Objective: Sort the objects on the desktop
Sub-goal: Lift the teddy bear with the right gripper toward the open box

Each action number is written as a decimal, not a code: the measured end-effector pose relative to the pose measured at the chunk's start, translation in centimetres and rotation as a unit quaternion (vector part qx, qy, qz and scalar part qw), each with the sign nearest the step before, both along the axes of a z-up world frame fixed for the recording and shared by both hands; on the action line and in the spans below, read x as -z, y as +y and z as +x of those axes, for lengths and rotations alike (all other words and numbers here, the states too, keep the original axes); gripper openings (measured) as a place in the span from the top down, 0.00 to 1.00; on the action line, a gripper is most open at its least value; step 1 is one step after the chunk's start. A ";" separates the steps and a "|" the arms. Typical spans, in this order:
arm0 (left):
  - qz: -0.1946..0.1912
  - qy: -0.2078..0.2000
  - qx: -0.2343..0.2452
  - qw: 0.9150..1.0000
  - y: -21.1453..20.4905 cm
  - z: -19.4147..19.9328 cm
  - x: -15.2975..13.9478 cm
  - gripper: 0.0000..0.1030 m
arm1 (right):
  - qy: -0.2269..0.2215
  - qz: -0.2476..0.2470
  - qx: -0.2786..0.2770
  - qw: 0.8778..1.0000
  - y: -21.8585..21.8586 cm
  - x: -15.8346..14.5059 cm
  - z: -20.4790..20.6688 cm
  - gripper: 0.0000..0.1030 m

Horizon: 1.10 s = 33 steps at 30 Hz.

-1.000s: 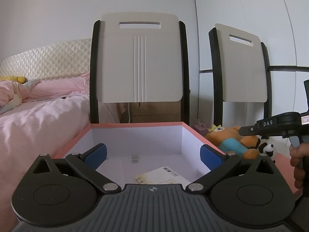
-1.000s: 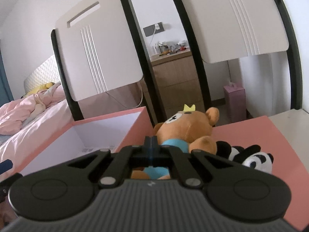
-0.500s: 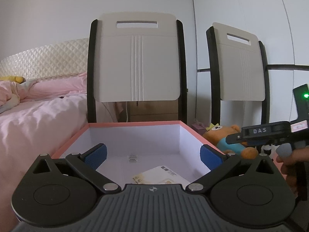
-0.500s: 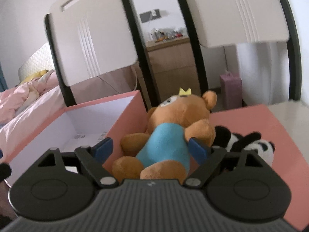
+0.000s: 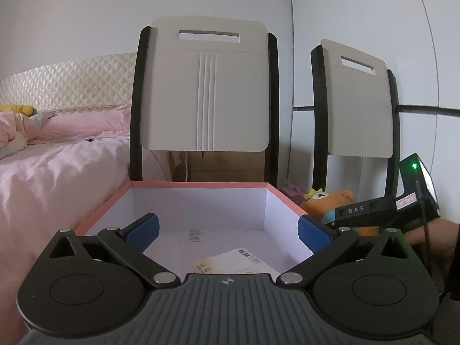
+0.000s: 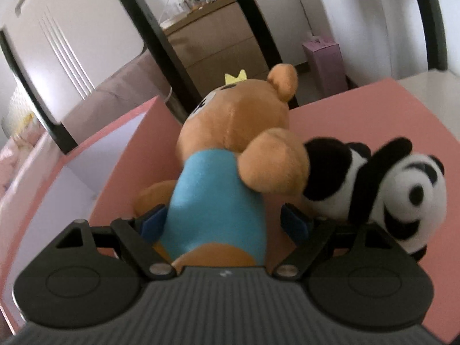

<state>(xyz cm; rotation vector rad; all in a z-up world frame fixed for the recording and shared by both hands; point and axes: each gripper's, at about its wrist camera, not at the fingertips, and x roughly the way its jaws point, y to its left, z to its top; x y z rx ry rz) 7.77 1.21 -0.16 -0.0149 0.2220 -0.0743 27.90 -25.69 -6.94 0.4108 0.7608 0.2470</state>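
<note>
Two hand-held grippers, black and grey, blue-padded.

Left gripper [image 5: 227, 231]: ribbed dark grey housing with a small white emblem at its front edge, flanked by two black rounded plates with circular recesses and triangular cut-outs; silver screw heads at the link pivots; black finger links ending in ribbed blue pads [image 5: 143, 229]. Right gripper [image 6: 225, 222]: same grey ribbed body, black plates, silver screws, blue pads [image 6: 293, 224]. From the left wrist view, seen side-on: black bar lettered "DAS" in white, a pale label beside it, a black box behind with a green light, a thin black cable hanging down. Hand [image 5: 431, 230] bare, only partly in view.
</note>
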 end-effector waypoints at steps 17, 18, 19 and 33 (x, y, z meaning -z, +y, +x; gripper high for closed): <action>-0.002 -0.008 -0.010 1.000 0.5 -0.1 -0.4 0.00 | -0.138 0.002 0.014 0.990 0.0 -7.2 -4.3 0.49; -0.002 -0.008 -0.011 1.000 0.5 -0.1 -0.4 0.00 | -0.145 0.006 0.013 0.989 0.0 -7.7 -4.4 0.49; -0.001 -0.009 -0.012 1.000 0.5 -0.1 -0.4 0.00 | -0.151 0.011 0.012 0.988 0.0 -8.1 -4.5 0.49; 0.008 -0.011 -0.034 0.999 1.1 0.0 -0.5 0.00 | -0.183 0.030 -0.076 0.980 6.3 -11.2 -2.0 0.48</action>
